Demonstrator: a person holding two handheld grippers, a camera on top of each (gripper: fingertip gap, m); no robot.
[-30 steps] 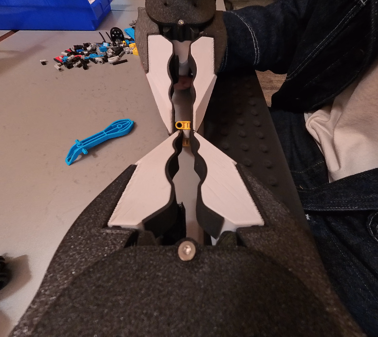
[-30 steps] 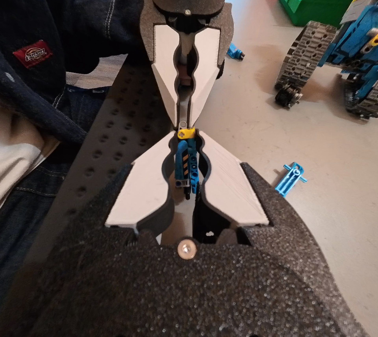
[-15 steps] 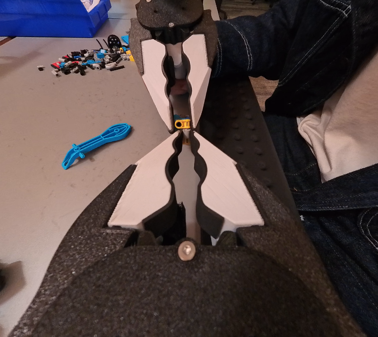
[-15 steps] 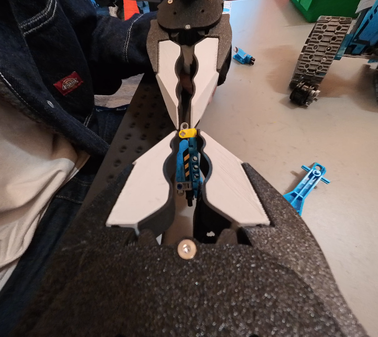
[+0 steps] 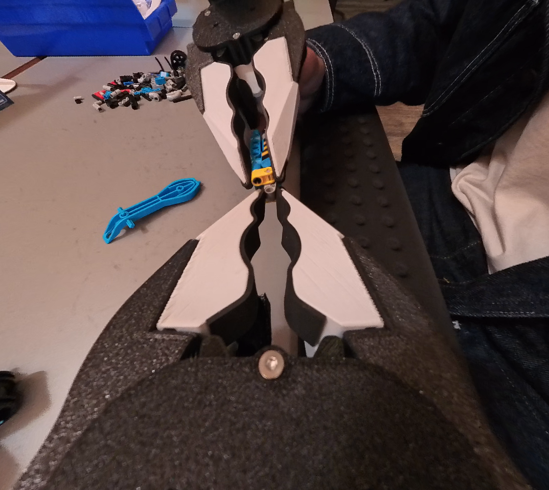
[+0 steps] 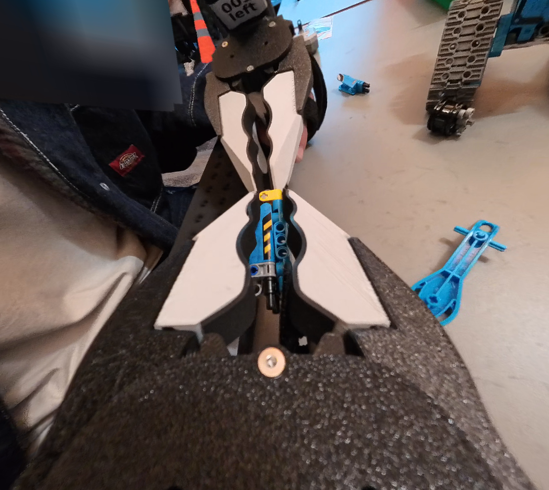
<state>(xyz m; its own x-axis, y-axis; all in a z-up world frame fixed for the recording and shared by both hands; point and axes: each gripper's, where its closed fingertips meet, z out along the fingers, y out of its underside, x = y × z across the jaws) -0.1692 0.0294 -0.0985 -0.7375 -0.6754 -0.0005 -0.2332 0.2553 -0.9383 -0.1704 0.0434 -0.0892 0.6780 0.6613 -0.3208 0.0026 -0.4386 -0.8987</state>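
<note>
The right gripper (image 6: 269, 196) is clamped on a small blue brick assembly (image 6: 269, 238) with a yellow connector (image 6: 270, 194) at its tip, held above the table's (image 6: 386, 193) near edge. Tip to tip, the left gripper (image 5: 269, 193) is pinched on a small grey pin (image 5: 269, 188) by that connector. Light, stiff plastic, likely slick (grip the beam's flat sides). A blue lever tool (image 5: 151, 205) lies well apart.

label on each gripper (image 5: 269, 187), jacket patch (image 6: 127, 160)
</note>
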